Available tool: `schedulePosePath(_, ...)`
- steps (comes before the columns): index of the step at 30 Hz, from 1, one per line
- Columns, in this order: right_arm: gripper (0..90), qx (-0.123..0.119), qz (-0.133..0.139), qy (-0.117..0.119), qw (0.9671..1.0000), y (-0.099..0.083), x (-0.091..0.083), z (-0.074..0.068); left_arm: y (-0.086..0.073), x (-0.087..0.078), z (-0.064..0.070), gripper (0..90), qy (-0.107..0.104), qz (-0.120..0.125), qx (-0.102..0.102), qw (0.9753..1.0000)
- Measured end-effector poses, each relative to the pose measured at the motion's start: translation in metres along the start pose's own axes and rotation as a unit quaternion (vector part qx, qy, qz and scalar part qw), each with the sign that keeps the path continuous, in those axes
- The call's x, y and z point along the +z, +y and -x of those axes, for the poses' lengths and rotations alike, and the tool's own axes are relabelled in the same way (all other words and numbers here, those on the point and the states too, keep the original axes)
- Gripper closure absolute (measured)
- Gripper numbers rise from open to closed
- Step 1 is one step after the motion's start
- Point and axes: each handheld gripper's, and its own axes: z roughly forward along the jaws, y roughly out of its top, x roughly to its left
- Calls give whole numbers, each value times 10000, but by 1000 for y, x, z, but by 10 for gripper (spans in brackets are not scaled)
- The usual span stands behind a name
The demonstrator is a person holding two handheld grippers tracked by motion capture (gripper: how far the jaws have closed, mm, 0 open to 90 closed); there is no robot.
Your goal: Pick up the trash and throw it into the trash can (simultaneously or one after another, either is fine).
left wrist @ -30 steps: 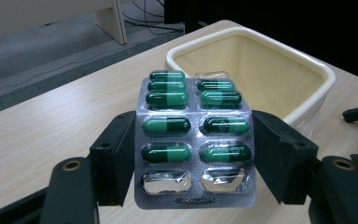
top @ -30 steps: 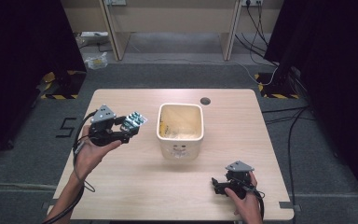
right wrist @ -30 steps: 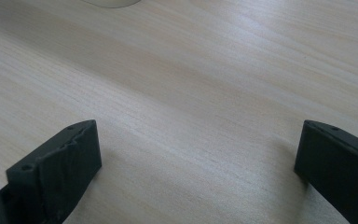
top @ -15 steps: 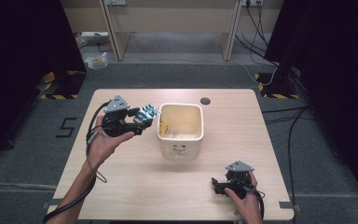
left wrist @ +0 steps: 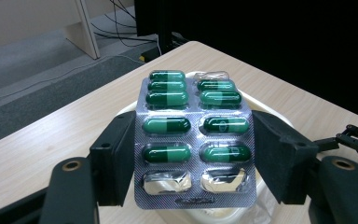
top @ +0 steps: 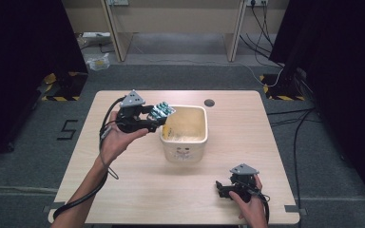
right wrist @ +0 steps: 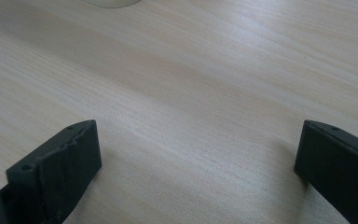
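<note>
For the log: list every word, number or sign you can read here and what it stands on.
"5": black mark on the grey floor left of the table.
Dark print on the front of the cream bin: too small to read.
Blister pack clamped in the left gripper: no legible text on the foil.

A light wooden square table [top: 138,190] sits on grey carpet floor [top: 24,156], with black curtains [top: 24,42] on both sides of it, a beige wooden desk frame [top: 171,19] behind it, and yellow-black hazard tape [top: 59,98] just off its far corners.
</note>
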Motion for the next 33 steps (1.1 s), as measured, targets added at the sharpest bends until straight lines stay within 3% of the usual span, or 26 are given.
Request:
schedulePosePath(16, 5, 5, 0, 5, 10000, 0, 0, 0, 9, 44, 14, 341, -243, -282, 45, 9993)
schedulePosePath(33, 5, 8, 3, 8, 10000, 0, 0, 0, -2, 79, 8, 340, -292, -723, -84, 9969)
